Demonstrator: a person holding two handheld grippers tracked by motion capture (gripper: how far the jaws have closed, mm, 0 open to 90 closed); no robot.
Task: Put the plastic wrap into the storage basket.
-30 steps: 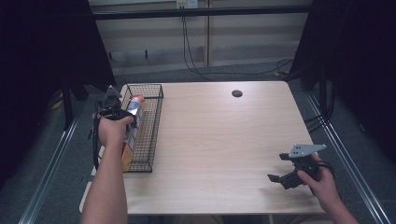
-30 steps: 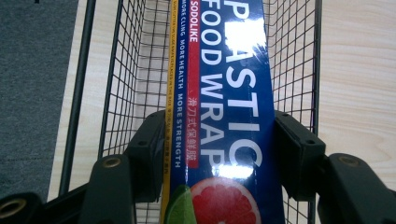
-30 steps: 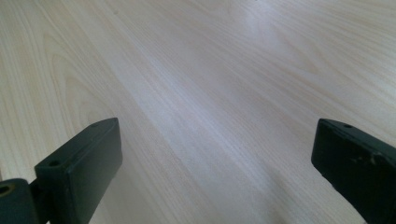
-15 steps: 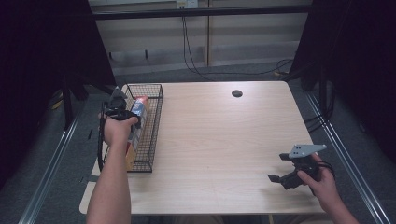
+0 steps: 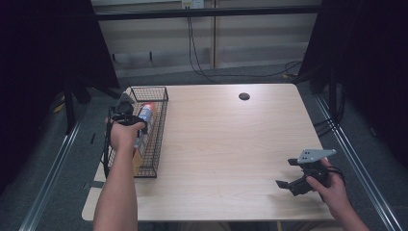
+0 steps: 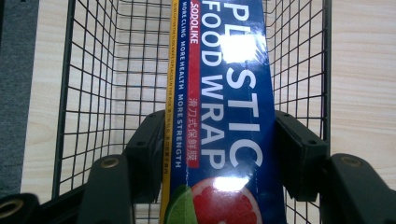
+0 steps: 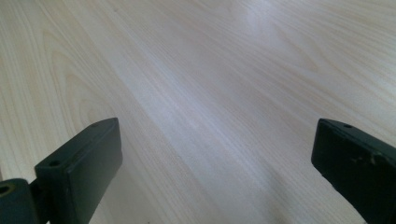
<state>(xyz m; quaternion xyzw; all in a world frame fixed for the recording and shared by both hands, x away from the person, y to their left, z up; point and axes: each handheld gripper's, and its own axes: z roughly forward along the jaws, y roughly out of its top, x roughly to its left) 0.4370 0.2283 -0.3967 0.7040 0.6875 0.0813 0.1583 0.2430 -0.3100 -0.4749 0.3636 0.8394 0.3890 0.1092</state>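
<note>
Two hand-held grippers are at work over a pale wooden table (image 5: 231, 144). Nearest the camera, at the table's front right corner, the right gripper (image 5: 288, 185) sits low over bare wood in the person's right hand; its grey three-cornered plate faces up. In the right gripper view its two black jaws stand wide apart with nothing but wood grain between them, and both jaws are cut off by the bottom edge of that view.

Farther back on the left edge, the left gripper (image 6: 219, 149) reaches into a black wire basket (image 5: 161, 94). Its jaws are clamped on the long sides of a long blue box of plastic food wrap (image 6: 233, 93), which lies lengthwise inside the basket. The box's near end, printed with a slice of red grapefruit and a green leaf, runs off the bottom of the left gripper view, and its far end runs off the top. A glare patch washes out part of the white lettering.

From above, the person's left hand (image 5: 124, 137) and forearm cover most of the box, leaving a red, white and blue end visible. Something tan lies in the basket beside the forearm, too hidden to identify.

Farthest off, a small dark round cap (image 5: 244, 96) sits in the tabletop near its back edge.
</note>
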